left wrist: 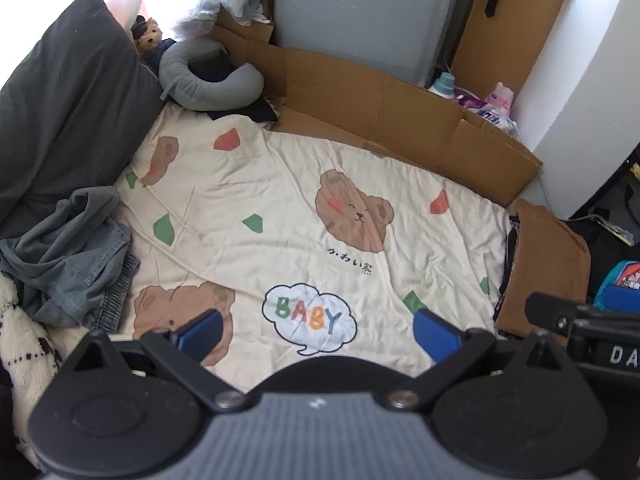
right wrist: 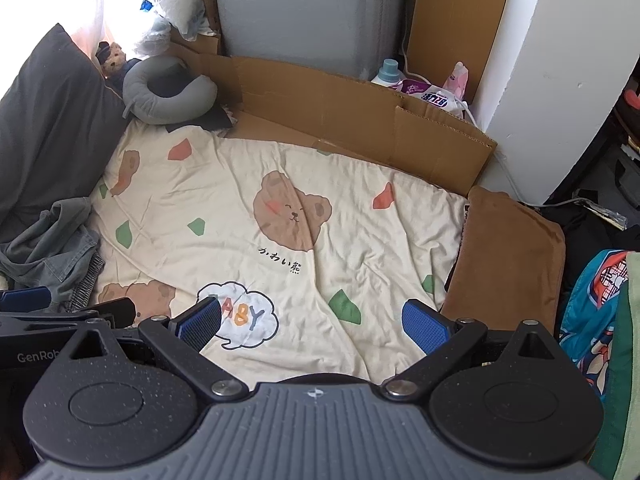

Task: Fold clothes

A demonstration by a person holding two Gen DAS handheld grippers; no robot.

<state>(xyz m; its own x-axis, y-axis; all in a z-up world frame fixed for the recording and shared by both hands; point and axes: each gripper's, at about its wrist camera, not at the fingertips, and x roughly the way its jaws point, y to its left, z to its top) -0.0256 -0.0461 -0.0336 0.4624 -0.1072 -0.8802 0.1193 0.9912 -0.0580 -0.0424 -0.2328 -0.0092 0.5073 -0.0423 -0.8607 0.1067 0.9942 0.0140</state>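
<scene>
A crumpled grey garment (left wrist: 72,256) lies in a heap at the left edge of the bed, on the cream bear-print sheet (left wrist: 280,208); the right wrist view shows the grey garment (right wrist: 52,248) at its left too. A folded brown cloth (left wrist: 544,264) rests at the bed's right edge, also the brown cloth (right wrist: 508,252). My left gripper (left wrist: 318,334) hovers open above the "BABY" print, empty. My right gripper (right wrist: 312,322) is open and empty beside it, over the same part of the sheet (right wrist: 360,220). Each gripper's body shows at the other view's edge.
A dark grey pillow (left wrist: 68,100), a grey neck pillow (left wrist: 208,76) and a small plush bear (left wrist: 148,36) sit at the head. Cardboard panels (left wrist: 400,116) line the far side. Bottles and packets (right wrist: 420,84) stand behind them. Colourful fabric (right wrist: 596,312) is at far right.
</scene>
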